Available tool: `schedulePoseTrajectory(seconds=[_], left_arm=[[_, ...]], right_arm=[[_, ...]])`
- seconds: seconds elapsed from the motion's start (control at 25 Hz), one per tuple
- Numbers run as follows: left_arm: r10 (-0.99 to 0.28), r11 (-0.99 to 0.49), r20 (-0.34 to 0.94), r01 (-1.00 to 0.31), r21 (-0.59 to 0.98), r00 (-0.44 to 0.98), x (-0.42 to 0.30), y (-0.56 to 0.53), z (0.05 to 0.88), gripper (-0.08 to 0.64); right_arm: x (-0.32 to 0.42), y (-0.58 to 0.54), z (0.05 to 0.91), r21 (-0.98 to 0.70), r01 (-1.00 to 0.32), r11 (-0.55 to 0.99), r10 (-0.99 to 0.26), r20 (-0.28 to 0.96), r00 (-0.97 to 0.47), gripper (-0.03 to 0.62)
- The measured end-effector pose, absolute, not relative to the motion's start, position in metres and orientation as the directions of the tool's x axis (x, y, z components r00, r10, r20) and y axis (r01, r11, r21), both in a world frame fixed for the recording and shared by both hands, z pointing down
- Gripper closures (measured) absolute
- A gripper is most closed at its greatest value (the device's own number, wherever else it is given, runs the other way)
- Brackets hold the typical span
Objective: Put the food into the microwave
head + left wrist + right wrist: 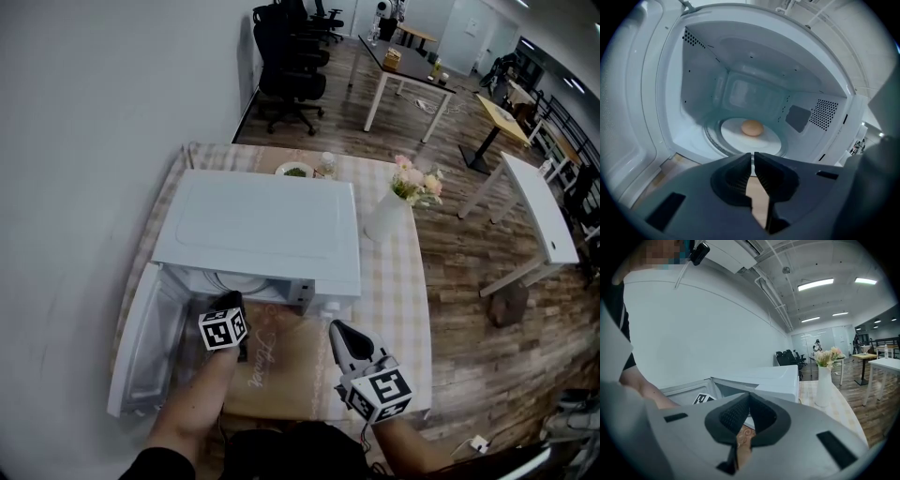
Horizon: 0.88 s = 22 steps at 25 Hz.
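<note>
The white microwave (pixel 258 230) stands on the table with its door (pixel 141 352) swung open to the left. In the left gripper view a round tan piece of food (pixel 752 127) lies on the glass turntable (pixel 776 140) inside the cavity. My left gripper (pixel 753 155) sits just in front of the opening, its tips nearly touching with nothing between them; in the head view the left gripper (pixel 225 302) is at the cavity's mouth. My right gripper (pixel 339 330) hovers over the table to the right of the opening, shut and empty, aimed past the microwave (pixel 764 380).
A white vase of flowers (pixel 386 217) stands right of the microwave. Behind the microwave are a small plate of greens (pixel 294 171) and a bottle (pixel 326 164). A brown mat (pixel 281 370) covers the table's front. Office desks and chairs fill the room beyond.
</note>
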<state>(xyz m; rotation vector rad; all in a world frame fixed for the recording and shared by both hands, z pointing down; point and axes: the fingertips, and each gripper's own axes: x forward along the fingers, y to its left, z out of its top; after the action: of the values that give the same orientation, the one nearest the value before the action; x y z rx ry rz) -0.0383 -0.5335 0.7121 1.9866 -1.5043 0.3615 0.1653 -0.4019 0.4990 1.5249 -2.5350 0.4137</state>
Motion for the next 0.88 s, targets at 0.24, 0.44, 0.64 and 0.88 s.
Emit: schedulePoseTrajectory(seconds=[0.24,0.44,0.64,0.88], left_arm=[[-0.774,-0.163,0.561,-0.948,0.272,0.294,-0.040,-0.536,0.708,0.534],[-0.769,-0.177,0.570,-0.954,0.243,0.288,-0.041,-0.546,0.706,0.534],[-0.763,-0.190,0.580,-0.957,0.218,0.284,-0.045,-0.557,0.705,0.534],[-0.758,-0.228,0.578,-0.953,0.200,0.302,-0.043,-0.558,0.703,0.534]], right_arm=[[0.171,-0.405,0.506,-0.164,-0.890,0.425,-0.842,0.288,-0.456,0.584],[0.172,-0.406,0.505,-0.165,-0.891,0.422,-0.843,0.289,-0.453,0.584],[0.173,-0.406,0.504,-0.160,-0.893,0.420,-0.846,0.287,-0.449,0.584],[0.171,-0.403,0.502,-0.167,-0.892,0.419,-0.849,0.275,-0.451,0.584]])
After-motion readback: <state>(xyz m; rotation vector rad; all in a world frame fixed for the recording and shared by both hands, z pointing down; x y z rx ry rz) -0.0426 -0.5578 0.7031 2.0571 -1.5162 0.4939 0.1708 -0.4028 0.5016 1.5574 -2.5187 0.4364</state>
